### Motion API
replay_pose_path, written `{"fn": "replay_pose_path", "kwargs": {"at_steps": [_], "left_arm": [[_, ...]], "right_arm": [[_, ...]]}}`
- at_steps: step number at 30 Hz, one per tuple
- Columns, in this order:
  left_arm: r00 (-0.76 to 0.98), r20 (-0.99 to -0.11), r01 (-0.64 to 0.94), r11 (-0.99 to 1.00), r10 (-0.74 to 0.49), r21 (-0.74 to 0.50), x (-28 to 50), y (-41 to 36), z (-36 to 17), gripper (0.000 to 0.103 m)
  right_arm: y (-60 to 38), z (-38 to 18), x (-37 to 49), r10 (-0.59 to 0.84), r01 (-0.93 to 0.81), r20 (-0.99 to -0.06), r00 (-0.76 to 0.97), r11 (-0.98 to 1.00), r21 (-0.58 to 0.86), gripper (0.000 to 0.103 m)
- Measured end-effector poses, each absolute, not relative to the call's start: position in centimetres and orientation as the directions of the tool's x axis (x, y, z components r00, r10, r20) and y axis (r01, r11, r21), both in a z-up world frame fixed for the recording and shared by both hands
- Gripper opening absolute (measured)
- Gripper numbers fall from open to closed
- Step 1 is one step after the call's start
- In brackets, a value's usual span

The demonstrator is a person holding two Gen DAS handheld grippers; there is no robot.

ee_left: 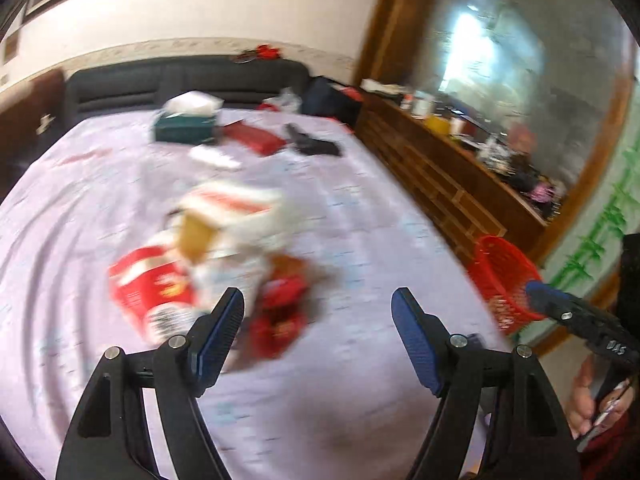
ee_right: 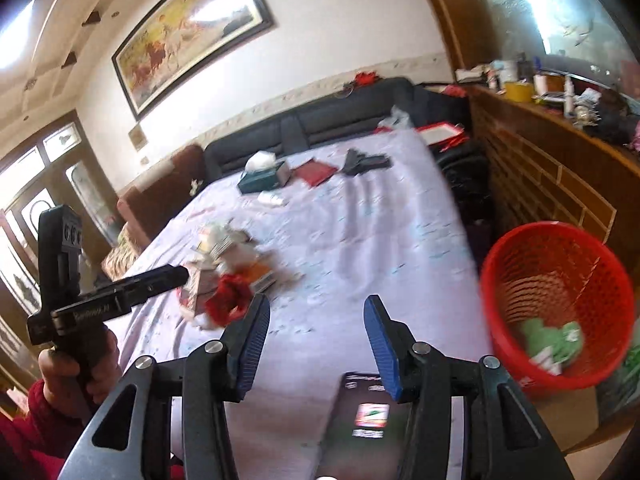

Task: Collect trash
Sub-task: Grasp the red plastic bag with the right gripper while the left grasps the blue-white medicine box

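A blurred pile of trash lies on the lilac bedsheet: red-and-white cartons, white paper and a crumpled red wrapper. My left gripper is open and empty, its left finger beside the red wrapper. My right gripper hangs over the sheet with its jaws apart and nothing between them; the same pile lies to its left. A red mesh basket stands beside the bed at the right with a green wrapper inside. Each wrist view shows the other gripper from the side.
Further up the bed lie a green tissue box, a red booklet and a black item. A dark packet sits under my right gripper. A wooden dresser with clutter runs along the right. A hand in a red sleeve holds the left gripper.
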State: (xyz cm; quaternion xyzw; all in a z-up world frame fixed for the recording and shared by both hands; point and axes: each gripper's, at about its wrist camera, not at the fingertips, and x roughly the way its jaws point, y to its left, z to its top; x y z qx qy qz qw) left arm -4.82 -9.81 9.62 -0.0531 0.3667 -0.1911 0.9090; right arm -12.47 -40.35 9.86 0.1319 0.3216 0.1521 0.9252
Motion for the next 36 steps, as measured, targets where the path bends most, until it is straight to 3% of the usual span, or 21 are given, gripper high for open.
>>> {"fn": "replay_pose_path", "kwargs": {"at_steps": [6, 11, 12, 13, 15, 21, 23, 25, 36], "left_arm": [[0.608, -0.719, 0.220, 0.941, -0.338, -0.257, -2.0, -6.0, 5.9, 0.075], [0.599, -0.722, 0.256, 0.937, -0.347, -0.237, -0.9, -6.9, 4.5, 0.075], [0.602, -0.724, 0.258, 0.940, -0.336, -0.222, -0.7, -7.3, 4.2, 0.071], [0.606, -0.732, 0.249, 0.948, -0.313, -0.199, -0.4, -7.5, 3.8, 0.055], [0.596, -0.745, 0.251, 0.951, -0.299, -0.181, 0.1, -7.9, 3.1, 0.039], [0.634, -0.710, 0.270, 0.948, -0.306, -0.168, -1.2, -7.3, 3.7, 0.038], [0.638, -0.691, 0.286, 0.938, -0.339, -0.195, -2.1, -6.6, 4.2, 0.038], [0.647, -0.669, 0.292, 0.929, -0.366, -0.226, -3.0, -5.5, 4.9, 0.038], [0.688, -0.630, 0.238, 0.932, -0.359, -0.271, -4.0, -0.7, 5.8, 0.038]], "right_arm": [[-37.1, 9.3, -11.1, 0.392, -0.209, -0.570, 0.722, 0.909, 0.360, 0.054], [-34.9, 8.8, -9.7, 0.426, -0.222, -0.599, 0.677, 0.895, 0.386, 0.054], [-34.6, 8.7, -9.5, 0.429, -0.222, -0.605, 0.671, 0.895, 0.387, 0.054], [-34.5, 8.6, -9.4, 0.428, -0.221, -0.610, 0.667, 0.896, 0.386, 0.054], [-33.9, 8.5, -9.1, 0.430, -0.220, -0.618, 0.658, 0.895, 0.389, 0.054], [-31.7, 7.3, -7.9, 0.455, -0.224, -0.634, 0.626, 0.883, 0.413, 0.054], [-30.7, 6.8, -7.4, 0.462, -0.229, -0.639, 0.615, 0.880, 0.415, 0.064], [-29.2, 6.1, -6.7, 0.462, -0.235, -0.650, 0.604, 0.882, 0.408, 0.066], [-22.4, 1.3, -0.1, 0.422, -0.220, -0.745, 0.517, 0.906, 0.361, 0.066]]}}
